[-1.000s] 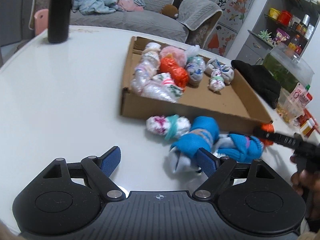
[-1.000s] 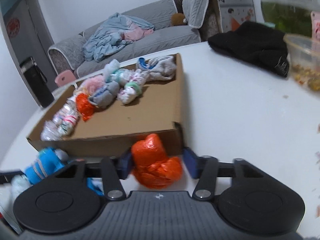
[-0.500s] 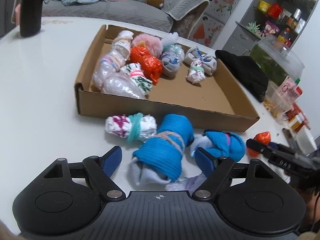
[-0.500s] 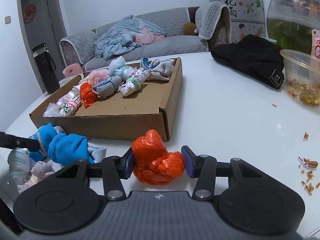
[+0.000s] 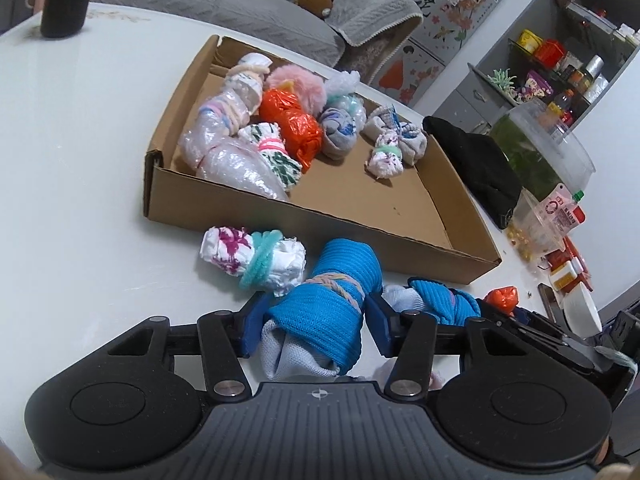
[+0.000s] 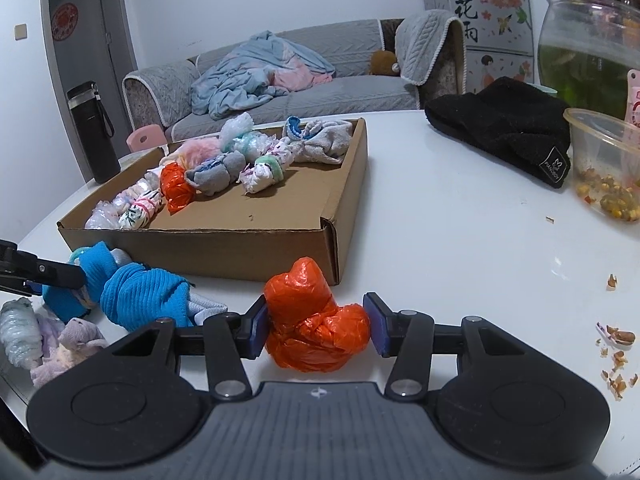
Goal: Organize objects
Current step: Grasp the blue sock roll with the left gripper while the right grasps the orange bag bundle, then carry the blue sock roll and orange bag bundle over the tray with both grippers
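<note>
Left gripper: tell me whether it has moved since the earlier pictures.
Yes. The left gripper has advanced toward the cardboard box, and its jaws have just been closing around the blue sock bundle, pads now against it.

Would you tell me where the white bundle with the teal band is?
In the left wrist view, the white bundle lies on the table, before the cardboard box, left of the blue sock roll.
</note>
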{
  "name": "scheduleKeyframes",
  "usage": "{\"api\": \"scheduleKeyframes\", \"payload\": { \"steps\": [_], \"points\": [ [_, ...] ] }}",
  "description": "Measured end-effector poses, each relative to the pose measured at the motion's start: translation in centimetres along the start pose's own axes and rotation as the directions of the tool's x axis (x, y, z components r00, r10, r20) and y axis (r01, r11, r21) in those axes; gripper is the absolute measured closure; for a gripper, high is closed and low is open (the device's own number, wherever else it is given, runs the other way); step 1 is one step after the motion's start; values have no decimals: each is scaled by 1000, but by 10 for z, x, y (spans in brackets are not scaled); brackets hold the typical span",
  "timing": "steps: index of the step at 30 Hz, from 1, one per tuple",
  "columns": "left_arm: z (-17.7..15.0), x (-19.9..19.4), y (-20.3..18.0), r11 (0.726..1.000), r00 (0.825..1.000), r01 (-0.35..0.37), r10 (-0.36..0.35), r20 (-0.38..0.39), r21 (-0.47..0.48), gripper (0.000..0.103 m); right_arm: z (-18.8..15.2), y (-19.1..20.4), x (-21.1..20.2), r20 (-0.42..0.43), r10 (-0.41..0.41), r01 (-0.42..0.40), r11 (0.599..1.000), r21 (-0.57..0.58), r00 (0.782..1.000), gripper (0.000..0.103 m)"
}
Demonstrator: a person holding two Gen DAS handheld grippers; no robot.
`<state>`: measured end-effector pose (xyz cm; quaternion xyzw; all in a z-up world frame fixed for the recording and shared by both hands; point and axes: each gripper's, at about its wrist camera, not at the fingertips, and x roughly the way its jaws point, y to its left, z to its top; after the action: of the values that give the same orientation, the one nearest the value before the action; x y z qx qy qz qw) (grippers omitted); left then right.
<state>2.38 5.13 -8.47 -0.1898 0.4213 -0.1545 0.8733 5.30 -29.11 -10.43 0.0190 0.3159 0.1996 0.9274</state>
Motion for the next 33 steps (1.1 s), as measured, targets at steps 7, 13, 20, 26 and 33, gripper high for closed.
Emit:
{"api": "scheduleKeyframes", "payload": {
  "steps": [7,13,20,26,33],
  "points": [
    [-3,-18,6,1000,1000,2,-2,30,-9,45,3,-3,-3,10,-7,7,1000,2,1000,58],
    [-8,-41,9,1000,998,12,-11,58,-13,45,8,-7,-9,26,-11,11,1000,-12,1000,59],
    [-8,-67,18,999,993,-45,44,106,6,45,11,-11,-14,25,-6,7,999,-37,1000,64],
    [-10,-77,27,998,991,-59,60,120,-11,45,6,-10,-13,15,-13,14,997,-76,1000,64],
    [-17,-76,33,996,989,-84,82,120,10,45,4,-9,-14,13,-13,15,990,-137,1000,63]
  ]
}}
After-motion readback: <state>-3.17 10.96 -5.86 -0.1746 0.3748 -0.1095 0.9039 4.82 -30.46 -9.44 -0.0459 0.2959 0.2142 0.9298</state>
